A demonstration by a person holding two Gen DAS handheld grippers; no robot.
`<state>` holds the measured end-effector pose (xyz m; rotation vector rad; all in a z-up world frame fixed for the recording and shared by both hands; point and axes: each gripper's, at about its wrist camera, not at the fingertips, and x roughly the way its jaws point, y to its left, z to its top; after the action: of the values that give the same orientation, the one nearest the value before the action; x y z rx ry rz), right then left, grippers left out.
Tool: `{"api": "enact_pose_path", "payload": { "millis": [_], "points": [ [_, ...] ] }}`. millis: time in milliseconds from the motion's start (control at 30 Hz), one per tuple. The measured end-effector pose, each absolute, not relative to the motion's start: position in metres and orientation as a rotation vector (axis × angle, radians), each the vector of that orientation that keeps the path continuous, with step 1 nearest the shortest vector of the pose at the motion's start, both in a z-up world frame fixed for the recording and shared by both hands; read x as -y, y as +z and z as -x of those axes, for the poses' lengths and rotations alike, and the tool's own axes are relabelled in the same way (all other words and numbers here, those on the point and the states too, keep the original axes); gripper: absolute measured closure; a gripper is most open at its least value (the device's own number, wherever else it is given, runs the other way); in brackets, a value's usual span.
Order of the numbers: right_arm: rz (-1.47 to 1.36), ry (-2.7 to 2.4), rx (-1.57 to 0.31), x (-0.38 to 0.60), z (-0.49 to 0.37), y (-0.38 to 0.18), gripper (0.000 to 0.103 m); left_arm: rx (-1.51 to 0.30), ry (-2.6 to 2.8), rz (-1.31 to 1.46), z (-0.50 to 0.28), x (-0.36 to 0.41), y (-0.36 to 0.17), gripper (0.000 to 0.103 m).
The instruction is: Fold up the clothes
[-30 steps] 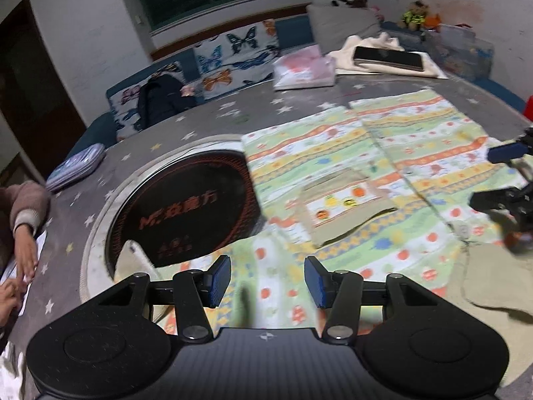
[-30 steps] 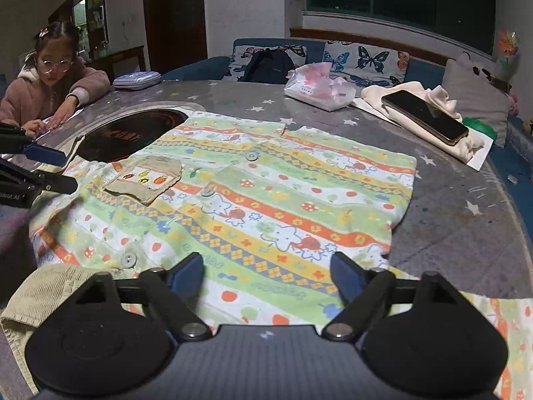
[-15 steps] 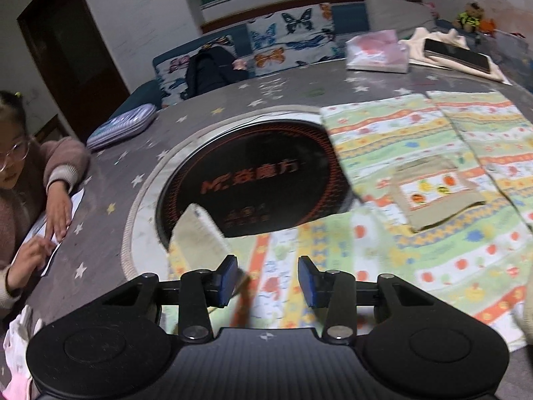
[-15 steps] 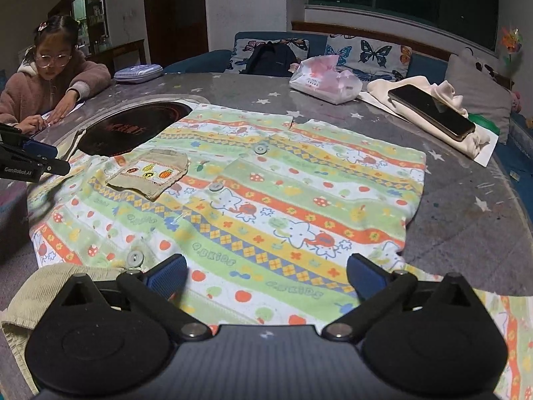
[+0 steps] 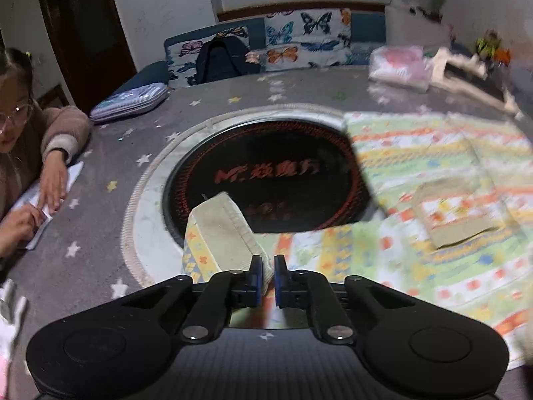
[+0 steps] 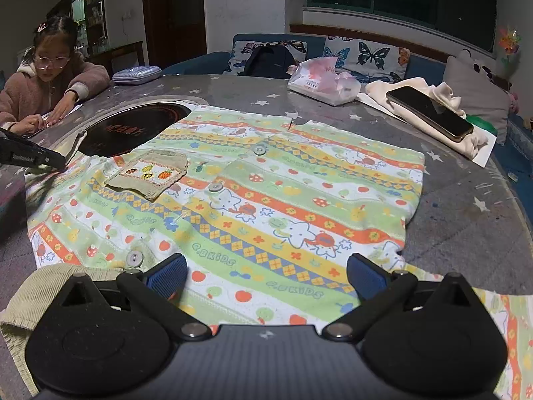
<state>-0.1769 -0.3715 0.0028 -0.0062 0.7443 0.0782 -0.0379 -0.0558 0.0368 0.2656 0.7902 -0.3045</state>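
A child's striped shirt (image 6: pixel 266 200) with buttons and a beige chest pocket (image 6: pixel 150 175) lies flat on the grey star-print table (image 6: pixel 466 220). Its sleeve, ending in a beige cuff (image 5: pixel 221 223), reaches over the dark round hob (image 5: pixel 266 176). My left gripper (image 5: pixel 268 278) is shut on the sleeve just behind that cuff. In the right wrist view the left gripper (image 6: pixel 50 160) appears at the shirt's left edge. My right gripper (image 6: pixel 266 275) hovers open over the shirt's near hem, nothing between its fingers. A beige collar piece (image 6: pixel 36 286) lies at the near left.
A person (image 6: pixel 43 83) sits at the table's far left with hands on paper (image 5: pixel 56 200). A striped pouch (image 5: pixel 130 101), a pink plastic bag (image 6: pixel 323 81) and a phone (image 6: pixel 429 111) on cream folded cloth lie at the back. A sofa with butterfly cushions (image 6: pixel 366 55) stands behind.
My left gripper has swung left to the sleeve and closed on it behind the cuff. My right gripper has opened a little wider and stayed over the hem.
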Motion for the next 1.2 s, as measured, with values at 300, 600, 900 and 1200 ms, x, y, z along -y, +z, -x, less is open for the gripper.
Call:
{"api": "enact_pose_path", "payload": {
  "millis": [300, 600, 900, 1200],
  "points": [
    [-0.027, 0.056, -0.732, 0.374, 0.179, 0.007, 0.001, -0.695, -0.669, -0.063, 0.083, 0.1, 0.098, 0.096],
    [-0.099, -0.007, -0.696, 0.395, 0.193, 0.025, 0.011, -0.684, -1.019, 0.088, 0.113, 0.159, 0.11, 0.096],
    [-0.155, -0.081, -0.646, 0.417, 0.207, 0.043, 0.017, -0.727, -1.062, -0.054, 0.13, 0.161, 0.079, 0.065],
    [-0.248, 0.061, -0.708, 0.394, 0.208, 0.035, 0.032, -0.721, -0.922, -0.154, 0.118, 0.126, 0.058, 0.061]
  ]
}}
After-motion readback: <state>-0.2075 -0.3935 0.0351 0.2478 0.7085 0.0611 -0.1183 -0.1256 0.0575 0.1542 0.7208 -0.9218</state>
